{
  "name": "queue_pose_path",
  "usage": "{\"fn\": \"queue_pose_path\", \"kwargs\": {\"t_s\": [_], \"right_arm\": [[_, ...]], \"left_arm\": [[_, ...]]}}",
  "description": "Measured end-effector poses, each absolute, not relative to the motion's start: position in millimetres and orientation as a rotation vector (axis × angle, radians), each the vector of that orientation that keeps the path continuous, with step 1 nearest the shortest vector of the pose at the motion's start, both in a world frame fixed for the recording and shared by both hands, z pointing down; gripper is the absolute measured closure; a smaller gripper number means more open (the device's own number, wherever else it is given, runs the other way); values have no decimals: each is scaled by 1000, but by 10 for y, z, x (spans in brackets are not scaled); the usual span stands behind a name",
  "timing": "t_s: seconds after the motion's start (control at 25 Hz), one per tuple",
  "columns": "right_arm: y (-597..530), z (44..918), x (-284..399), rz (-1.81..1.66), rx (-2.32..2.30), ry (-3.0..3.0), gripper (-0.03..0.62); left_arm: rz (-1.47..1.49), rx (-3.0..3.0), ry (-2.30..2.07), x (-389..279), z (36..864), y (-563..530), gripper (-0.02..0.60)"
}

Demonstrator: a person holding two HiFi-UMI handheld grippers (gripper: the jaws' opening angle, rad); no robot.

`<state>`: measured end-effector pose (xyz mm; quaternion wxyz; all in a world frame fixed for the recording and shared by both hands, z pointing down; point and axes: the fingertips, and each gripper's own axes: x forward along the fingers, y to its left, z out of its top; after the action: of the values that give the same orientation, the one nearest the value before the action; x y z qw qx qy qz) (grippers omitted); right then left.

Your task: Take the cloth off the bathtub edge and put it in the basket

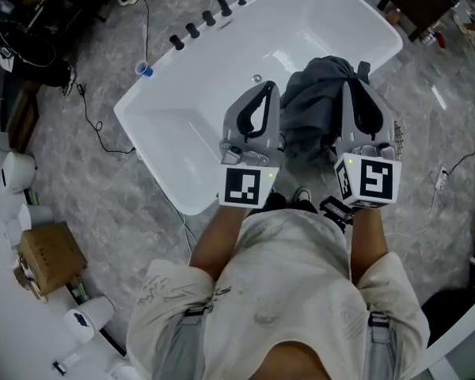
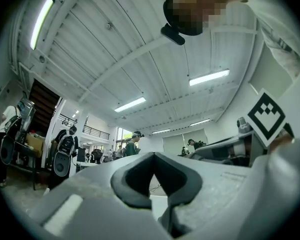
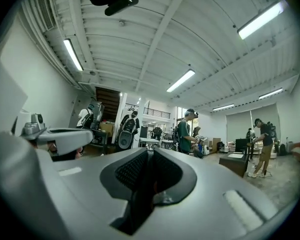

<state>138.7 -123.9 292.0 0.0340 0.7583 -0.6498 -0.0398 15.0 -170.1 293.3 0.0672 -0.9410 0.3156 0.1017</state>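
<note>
Halfway-ish: we're holding the grey cloth [image 1: 317, 105] up over the white bathtub [image 1: 182, 125]. The right gripper [image 1: 358, 81] is pinching it, and the left gripper [image 1: 267, 89] is keeping its jaws pressed together, apparently empty. We're not seeing the basket, so that drop isn't done yet.

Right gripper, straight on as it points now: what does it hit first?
Looks free nearby: the right gripper points level into open space. Far off, probably the table; depth unclear.
</note>
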Motion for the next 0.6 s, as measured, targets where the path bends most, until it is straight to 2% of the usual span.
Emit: {"fn": "queue_pose_path", "kwargs": {"t_s": [0.6], "right_arm": [[16, 2258, 2547, -295, 2634, -1578, 560]], "left_arm": [[356, -2962, 580, 1279, 2763, -1020, 584]]}}
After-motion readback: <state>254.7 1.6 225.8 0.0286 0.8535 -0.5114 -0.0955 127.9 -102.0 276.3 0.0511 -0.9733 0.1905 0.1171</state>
